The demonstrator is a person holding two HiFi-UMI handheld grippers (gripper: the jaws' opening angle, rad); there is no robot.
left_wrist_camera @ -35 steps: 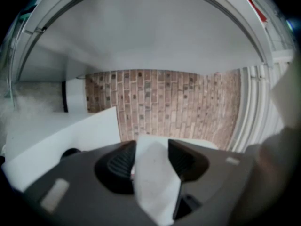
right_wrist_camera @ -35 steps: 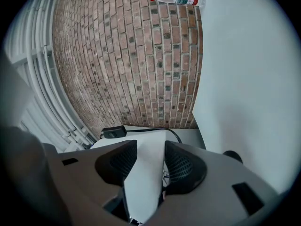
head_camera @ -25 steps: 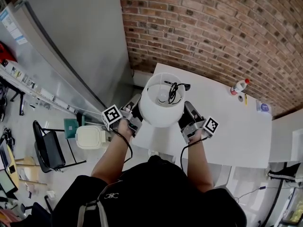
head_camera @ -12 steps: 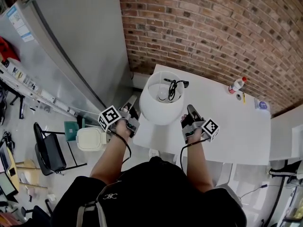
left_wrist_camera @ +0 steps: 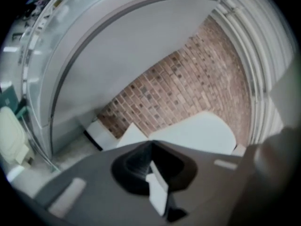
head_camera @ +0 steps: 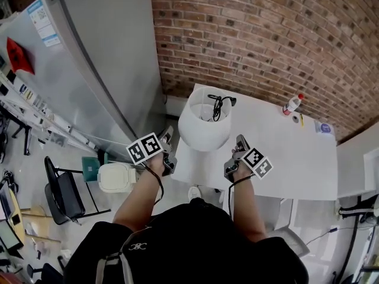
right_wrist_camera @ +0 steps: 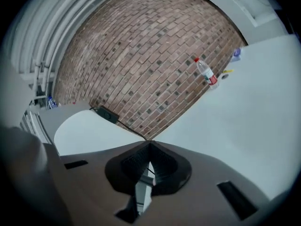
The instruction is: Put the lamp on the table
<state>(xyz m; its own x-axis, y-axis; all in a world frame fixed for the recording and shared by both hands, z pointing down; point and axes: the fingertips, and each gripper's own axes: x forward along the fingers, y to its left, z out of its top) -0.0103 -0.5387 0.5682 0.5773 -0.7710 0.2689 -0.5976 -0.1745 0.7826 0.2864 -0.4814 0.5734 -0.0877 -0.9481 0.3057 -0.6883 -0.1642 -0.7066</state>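
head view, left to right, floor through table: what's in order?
chair → bin → left gripper → lamp → right gripper → bottle

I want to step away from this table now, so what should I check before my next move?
1. Lamp upright on table: ok.
2. Lamp's base well in from the table's edge: cannot tell, hidden from above.
3. Left gripper shut, empty, apart from lamp: ok.
4. Right gripper shut, empty, apart from lamp: ok.
5. Cord free of both grippers: ok, it lies across the lamp's top.
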